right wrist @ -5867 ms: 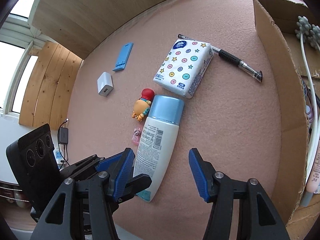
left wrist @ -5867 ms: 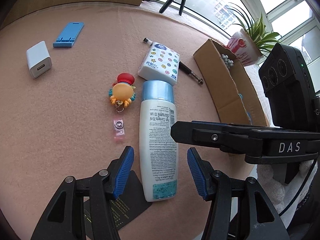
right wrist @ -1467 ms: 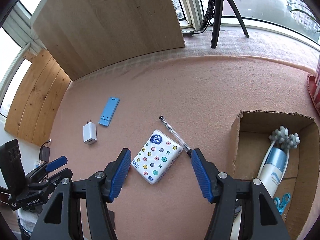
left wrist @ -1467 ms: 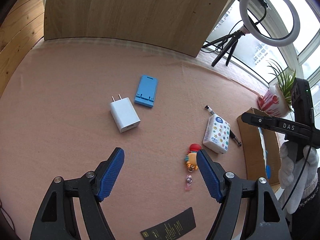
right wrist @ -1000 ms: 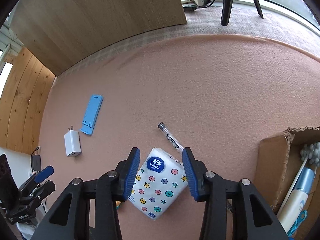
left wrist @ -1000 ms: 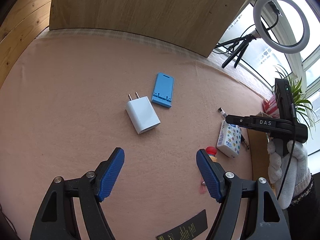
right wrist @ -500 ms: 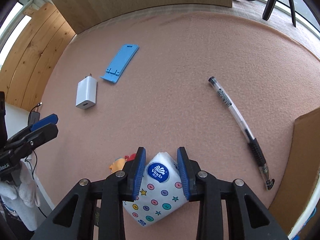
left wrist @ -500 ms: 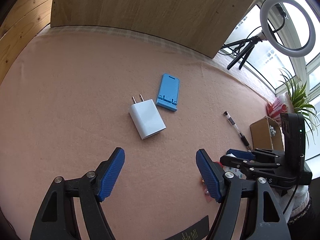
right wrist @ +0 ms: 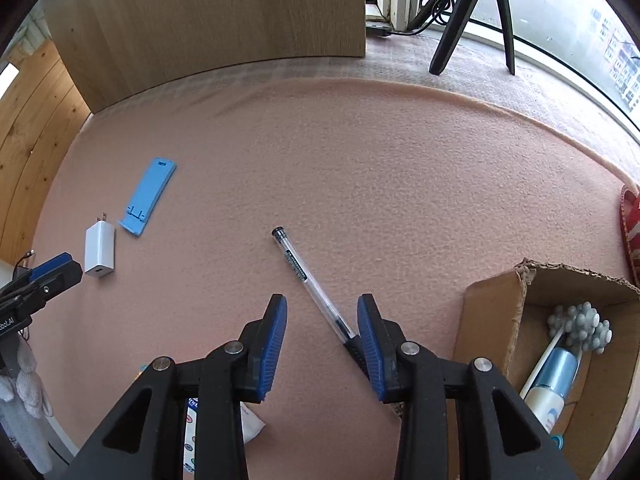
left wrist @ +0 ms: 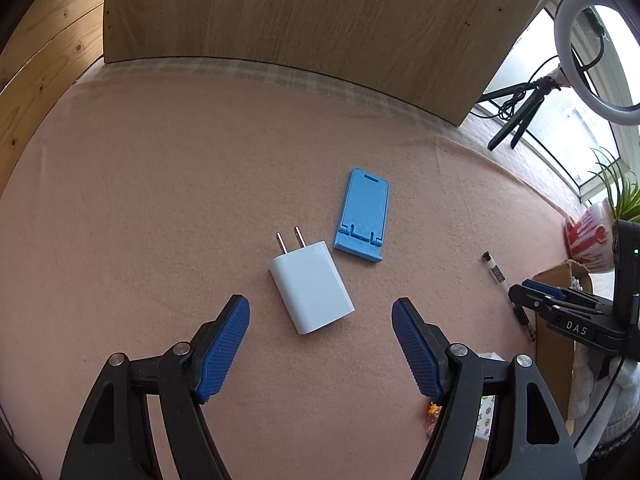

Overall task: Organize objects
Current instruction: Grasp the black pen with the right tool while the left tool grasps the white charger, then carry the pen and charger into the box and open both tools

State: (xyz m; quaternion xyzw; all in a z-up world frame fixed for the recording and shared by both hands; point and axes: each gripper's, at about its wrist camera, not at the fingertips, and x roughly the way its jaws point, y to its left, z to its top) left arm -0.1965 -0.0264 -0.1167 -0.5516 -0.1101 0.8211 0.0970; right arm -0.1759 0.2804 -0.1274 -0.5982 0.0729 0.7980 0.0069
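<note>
My left gripper [left wrist: 320, 318] is open, its jaws either side of a white charger plug [left wrist: 311, 292] lying on the pink felt. A blue phone stand [left wrist: 363, 214] lies just beyond it. My right gripper [right wrist: 322, 322] is open with nothing between the pads; a clear pen [right wrist: 316, 288] lies just ahead, its dark grip passing under the right finger. The star-patterned tissue pack [right wrist: 192, 436] shows low behind my right gripper's left finger. The cardboard box [right wrist: 496, 320] at the right holds a lotion bottle [right wrist: 554, 380] and a white brush-like item.
A wooden board stands along the far edge of the felt. A tripod [right wrist: 472, 12] and ring light [left wrist: 596, 52] stand at the window side. A red-white plant pot [left wrist: 588, 240] sits by the box. A small orange toy [left wrist: 433, 410] peeks beside my left gripper's right finger.
My right gripper had closed on the tissue pack; now it is wider, lifted and turned toward the pen and box, with the pack low behind it. My left gripper moved closer to the charger.
</note>
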